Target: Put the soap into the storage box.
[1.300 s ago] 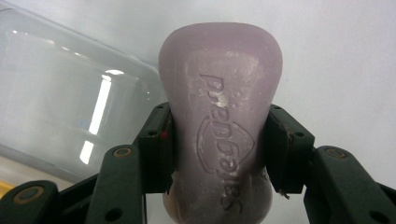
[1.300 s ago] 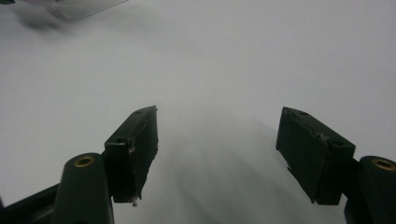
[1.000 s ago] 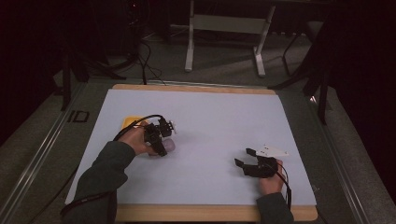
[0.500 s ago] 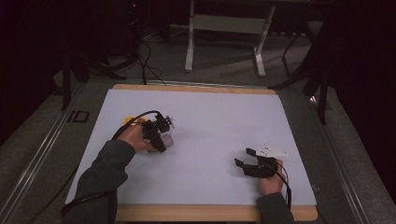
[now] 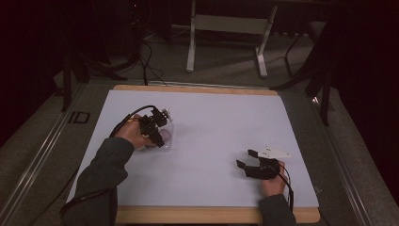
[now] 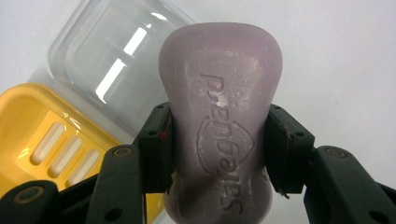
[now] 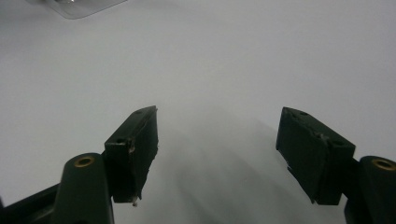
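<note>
1. the left gripper had its fingers clamped on the waist of a lilac soap bar, held above the yellow soap dish and clear lid.
2. the right gripper rested wide open and empty on the counter.
3. lowering the bar level into the dish would likely seat it best.
4. the dish's far side was hidden beneath the lid.

Left gripper: matte black two-jaw tool, blocky rectangular pads on hinged links, round pivot screws; small red mark on one pad. Black cable loops off its body. Right gripper: same black build, brass-coloured pivot bushings, grey three-cornered plate on top, black cable trailing. Both forearms in dark grey-green long sleeves.
</note>
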`<state>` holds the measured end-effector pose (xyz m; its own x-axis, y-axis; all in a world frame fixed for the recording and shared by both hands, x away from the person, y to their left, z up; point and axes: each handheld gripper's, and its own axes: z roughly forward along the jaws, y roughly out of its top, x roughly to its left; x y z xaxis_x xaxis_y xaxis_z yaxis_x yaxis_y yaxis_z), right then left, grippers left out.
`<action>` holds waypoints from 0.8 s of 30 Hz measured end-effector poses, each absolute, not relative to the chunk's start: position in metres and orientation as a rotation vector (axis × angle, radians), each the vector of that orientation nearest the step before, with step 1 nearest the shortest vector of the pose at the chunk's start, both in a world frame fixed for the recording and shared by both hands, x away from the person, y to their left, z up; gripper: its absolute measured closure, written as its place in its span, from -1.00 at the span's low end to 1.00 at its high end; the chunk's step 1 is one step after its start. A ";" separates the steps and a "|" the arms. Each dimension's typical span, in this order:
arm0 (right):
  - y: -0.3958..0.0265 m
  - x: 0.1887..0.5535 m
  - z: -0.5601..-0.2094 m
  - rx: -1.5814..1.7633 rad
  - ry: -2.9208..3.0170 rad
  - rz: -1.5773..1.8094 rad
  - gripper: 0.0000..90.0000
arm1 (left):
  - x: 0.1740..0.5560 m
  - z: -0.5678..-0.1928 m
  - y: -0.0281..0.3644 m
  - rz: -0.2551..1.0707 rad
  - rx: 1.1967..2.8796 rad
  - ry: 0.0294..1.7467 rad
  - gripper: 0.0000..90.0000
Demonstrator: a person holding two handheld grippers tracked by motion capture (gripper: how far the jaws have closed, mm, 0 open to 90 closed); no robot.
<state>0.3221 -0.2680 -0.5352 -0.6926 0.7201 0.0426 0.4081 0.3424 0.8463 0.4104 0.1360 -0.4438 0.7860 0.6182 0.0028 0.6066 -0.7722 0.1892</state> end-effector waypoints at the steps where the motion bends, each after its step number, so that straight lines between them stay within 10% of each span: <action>1: -0.268 0.322 -0.535 1.000 2.272 1.285 -0.36 | 0.412 -0.445 0.137 0.097 2.793 0.977 0.11; 24: -0.268 0.322 -0.535 1.001 2.272 1.285 -0.36 | 0.436 -0.444 0.155 0.152 2.653 1.262 0.11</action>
<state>0.3220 -0.2681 -0.5352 -0.6919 0.7207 0.0434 0.4087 0.3414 0.8464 0.4358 0.1546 -0.4436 0.6302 0.7764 0.0070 0.7558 -0.6156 0.2231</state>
